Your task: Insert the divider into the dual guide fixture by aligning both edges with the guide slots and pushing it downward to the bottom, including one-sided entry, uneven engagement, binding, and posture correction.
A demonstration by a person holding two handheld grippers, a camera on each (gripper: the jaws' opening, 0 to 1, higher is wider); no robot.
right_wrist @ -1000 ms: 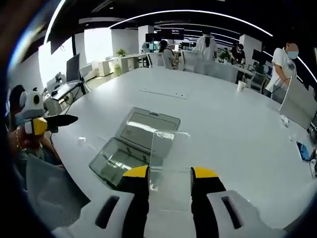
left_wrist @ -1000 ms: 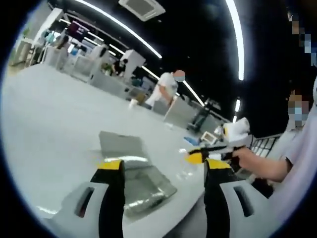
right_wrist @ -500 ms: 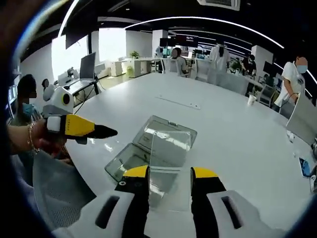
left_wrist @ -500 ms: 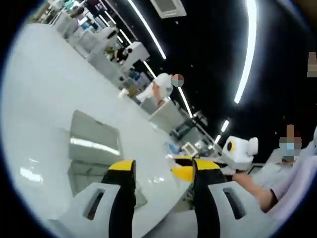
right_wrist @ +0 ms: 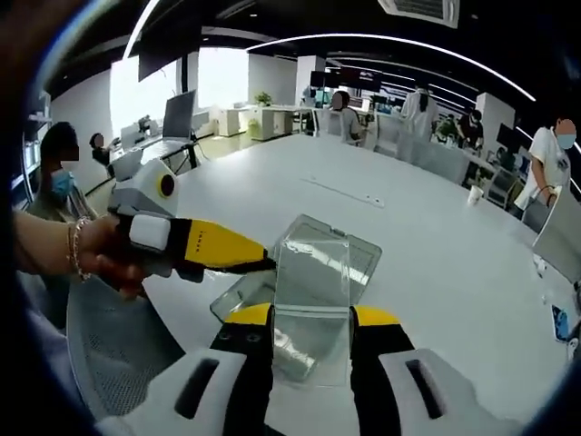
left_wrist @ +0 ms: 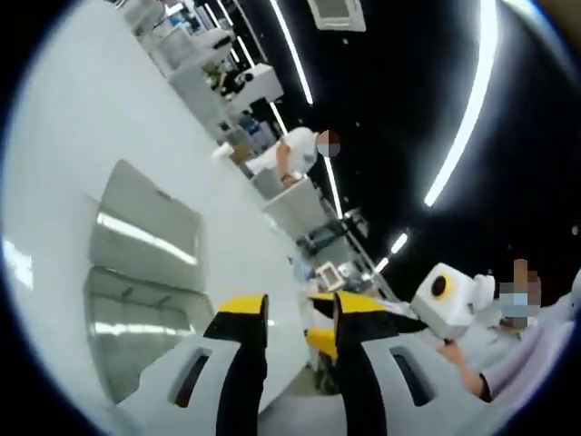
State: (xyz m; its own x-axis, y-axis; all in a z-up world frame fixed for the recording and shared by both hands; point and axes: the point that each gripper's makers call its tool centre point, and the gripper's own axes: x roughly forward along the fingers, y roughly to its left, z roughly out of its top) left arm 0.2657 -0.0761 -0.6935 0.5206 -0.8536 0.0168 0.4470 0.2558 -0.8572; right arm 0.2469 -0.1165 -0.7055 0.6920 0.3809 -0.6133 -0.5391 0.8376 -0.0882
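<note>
Right claw [right_wrist: 311,325] pinches the upright clear divider [right_wrist: 312,277] by its lower edge, a thin, stiff, slippery, light sheet; left claw [right_wrist: 259,264], jaws nearly shut, nears the fixture [right_wrist: 349,259] beyond on the desk [right_wrist: 454,236].

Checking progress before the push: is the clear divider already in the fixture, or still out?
Out. The right gripper holds the divider upright above the clear fixture, which lies on the white table.

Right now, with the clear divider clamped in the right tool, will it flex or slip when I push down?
The divider stands up flat from the right tool, so it is probably stiff. Its glossy faces could slide. It looks thin, likely light.
</note>
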